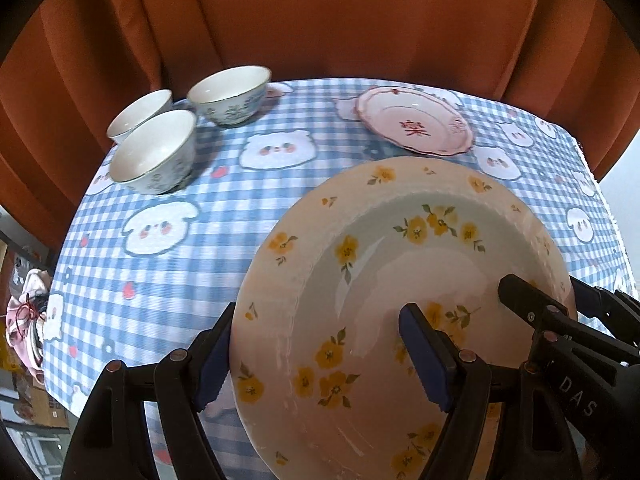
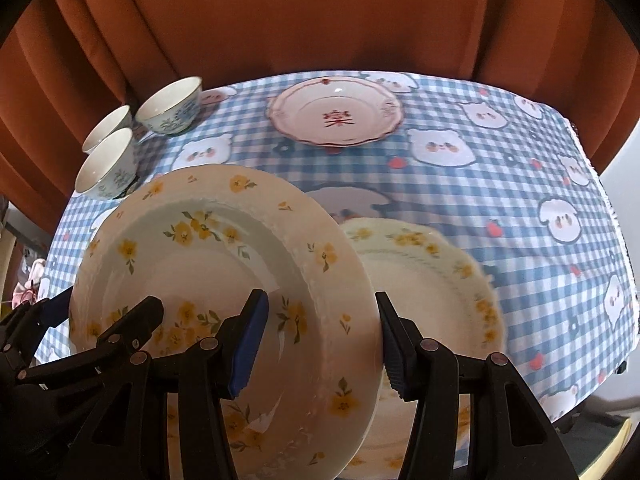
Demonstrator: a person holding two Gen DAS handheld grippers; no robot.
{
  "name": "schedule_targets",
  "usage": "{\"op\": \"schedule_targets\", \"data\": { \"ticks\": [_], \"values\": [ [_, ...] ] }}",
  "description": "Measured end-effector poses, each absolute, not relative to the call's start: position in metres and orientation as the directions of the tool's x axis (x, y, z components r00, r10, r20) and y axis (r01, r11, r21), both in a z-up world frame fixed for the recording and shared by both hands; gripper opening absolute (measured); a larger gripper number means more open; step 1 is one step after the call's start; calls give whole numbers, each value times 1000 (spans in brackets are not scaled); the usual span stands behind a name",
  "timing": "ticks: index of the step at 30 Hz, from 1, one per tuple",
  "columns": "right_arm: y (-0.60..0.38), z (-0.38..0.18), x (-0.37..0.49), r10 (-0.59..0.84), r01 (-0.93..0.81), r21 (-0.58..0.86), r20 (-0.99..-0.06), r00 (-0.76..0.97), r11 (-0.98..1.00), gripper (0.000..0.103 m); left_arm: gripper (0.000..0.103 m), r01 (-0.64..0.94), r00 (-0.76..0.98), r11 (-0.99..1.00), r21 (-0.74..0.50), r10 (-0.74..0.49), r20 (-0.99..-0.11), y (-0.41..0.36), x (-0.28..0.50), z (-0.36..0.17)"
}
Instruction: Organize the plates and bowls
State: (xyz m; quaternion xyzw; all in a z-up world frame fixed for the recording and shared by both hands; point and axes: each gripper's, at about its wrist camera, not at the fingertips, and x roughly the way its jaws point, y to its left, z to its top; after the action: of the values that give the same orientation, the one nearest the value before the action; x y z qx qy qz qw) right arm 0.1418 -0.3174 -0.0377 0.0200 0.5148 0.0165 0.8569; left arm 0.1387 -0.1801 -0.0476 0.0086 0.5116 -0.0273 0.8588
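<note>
A cream deep plate with yellow flowers (image 1: pixel 384 264) is held above the table by both grippers. My left gripper (image 1: pixel 320 360) is shut on its left rim, one finger under, one inside. My right gripper (image 2: pixel 320 332) is shut on the same plate (image 2: pixel 208 264) at its right rim. A second yellow-flowered plate (image 2: pixel 432 276) lies on the table just below and to the right. A pink plate with red characters (image 1: pixel 416 120) (image 2: pixel 336 112) lies at the back. Three white-and-blue bowls (image 1: pixel 154 152) (image 2: pixel 108 164) stand together at the back left.
The table wears a blue checked cloth with white bear faces (image 1: pixel 160 264) (image 2: pixel 500 184). An orange curtain (image 1: pixel 320 20) hangs behind it. The right gripper's body (image 1: pixel 560 320) shows at the plate's right side. Clutter (image 1: pixel 24 320) lies beyond the left table edge.
</note>
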Motion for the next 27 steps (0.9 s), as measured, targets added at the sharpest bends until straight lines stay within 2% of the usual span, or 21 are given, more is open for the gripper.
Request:
{"op": "schedule_targets", "data": {
  "ticks": [14, 27],
  "values": [
    [-410, -47, 139, 20, 15, 31, -885, 466, 999, 57, 79, 73, 454, 996, -46, -74, -888, -267, 138, -64],
    [-451, -71, 147, 3, 18, 12, -909, 417, 1000, 57, 79, 52, 391, 995, -83, -97, -915, -297, 141, -96]
  ]
}}
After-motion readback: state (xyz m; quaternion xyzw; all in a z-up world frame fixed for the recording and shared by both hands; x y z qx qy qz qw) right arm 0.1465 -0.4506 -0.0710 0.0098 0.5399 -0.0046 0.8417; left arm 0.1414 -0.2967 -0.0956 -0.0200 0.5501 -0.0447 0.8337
